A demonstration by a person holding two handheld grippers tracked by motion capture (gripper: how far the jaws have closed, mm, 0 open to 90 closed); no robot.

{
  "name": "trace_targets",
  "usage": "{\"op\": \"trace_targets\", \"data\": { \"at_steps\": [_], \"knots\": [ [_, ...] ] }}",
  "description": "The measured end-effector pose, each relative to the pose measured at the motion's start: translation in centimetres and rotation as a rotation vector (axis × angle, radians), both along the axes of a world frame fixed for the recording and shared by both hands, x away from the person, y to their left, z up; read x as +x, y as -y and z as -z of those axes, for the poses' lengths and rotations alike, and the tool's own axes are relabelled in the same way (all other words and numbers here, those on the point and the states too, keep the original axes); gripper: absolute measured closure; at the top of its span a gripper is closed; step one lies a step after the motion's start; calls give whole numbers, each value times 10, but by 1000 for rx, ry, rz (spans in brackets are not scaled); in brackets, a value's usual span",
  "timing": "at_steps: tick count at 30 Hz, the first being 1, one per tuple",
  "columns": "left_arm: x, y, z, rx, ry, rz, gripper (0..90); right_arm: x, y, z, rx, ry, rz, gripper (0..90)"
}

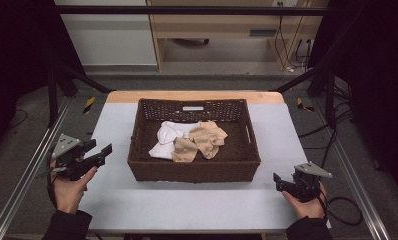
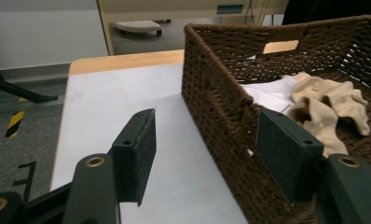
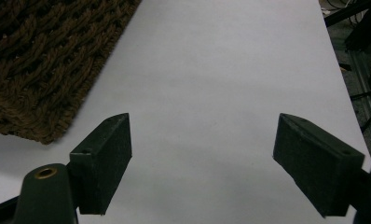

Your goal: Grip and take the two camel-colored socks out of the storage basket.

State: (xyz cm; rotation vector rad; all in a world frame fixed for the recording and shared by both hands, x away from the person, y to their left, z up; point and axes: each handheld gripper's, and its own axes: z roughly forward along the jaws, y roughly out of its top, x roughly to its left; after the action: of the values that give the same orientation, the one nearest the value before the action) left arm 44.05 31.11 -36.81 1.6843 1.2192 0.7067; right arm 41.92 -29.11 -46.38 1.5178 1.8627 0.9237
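From my remote station, I see one brown wicker basket (image 1: 193, 170) sitting at the middle of the grey table (image 1: 187, 200), a rectangular box of tight dark weave with a slot handle cut into its far wall and another in its right wall. Inside it lies a loose heap of cloth: I count one white piece (image 1: 168, 139) toward the left and two beige pieces (image 1: 202, 140), crumpled and overlapping, touching one another on the basket floor. In the left gripper view the beige cloth (image 2: 330, 109) shows soft folds and rounded lumps, resting partly over the white cloth (image 2: 270, 93) against the inner wall; whether the beige is truly two pieces or one folded over, I cannot tell for sure. My left gripper (image 1: 104, 152) hangs in the air just beside the basket's left wall, held in the left hand (image 1: 72, 187), its two jaws spread wide and released with nothing between the pads (image 2: 137, 154); the basket's near corner (image 2: 221, 121) stands beyond them, apart from both. My right gripper (image 1: 278, 181) rests low near the table's right front corner, well apart from the cloth, held in the right hand (image 1: 303, 204); its two jaws are likewise spread and released, with bare table (image 3: 211, 93) between them and the basket's edge (image 3: 39, 60) off to one side.
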Motion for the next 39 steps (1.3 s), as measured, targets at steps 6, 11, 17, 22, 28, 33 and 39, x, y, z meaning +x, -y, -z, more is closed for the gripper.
{"op": "trace_targets", "data": {
  "at_steps": [6, 11, 17, 22, 28, 33, 39],
  "knots": [
    [9, 14, -9, -10, 0, 31, 386, 1, 0, 0, -3, 2, -1, 196],
    [16, 32, -21, -13, 10, 51, 385, 0, 0, -2, 5, 8, 2, 196],
    [26, 56, -27, 9, 0, 79, 384, 1, 0, -2, 7, 5, 0, 197],
    [34, 74, -32, 7, -7, 101, 383, 0, 0, -2, 7, 6, -1, 199],
    [46, 98, -41, 33, -5, 114, 391, 2, 0, -1, 7, 5, 0, 200],
    [62, 119, -42, 82, -17, 119, 393, 3, 0, -1, 4, 0, -4, 201],
    [82, 141, -39, 100, -40, 131, 395, 3, 1, -1, 5, 0, -5, 202]
  ]
}}
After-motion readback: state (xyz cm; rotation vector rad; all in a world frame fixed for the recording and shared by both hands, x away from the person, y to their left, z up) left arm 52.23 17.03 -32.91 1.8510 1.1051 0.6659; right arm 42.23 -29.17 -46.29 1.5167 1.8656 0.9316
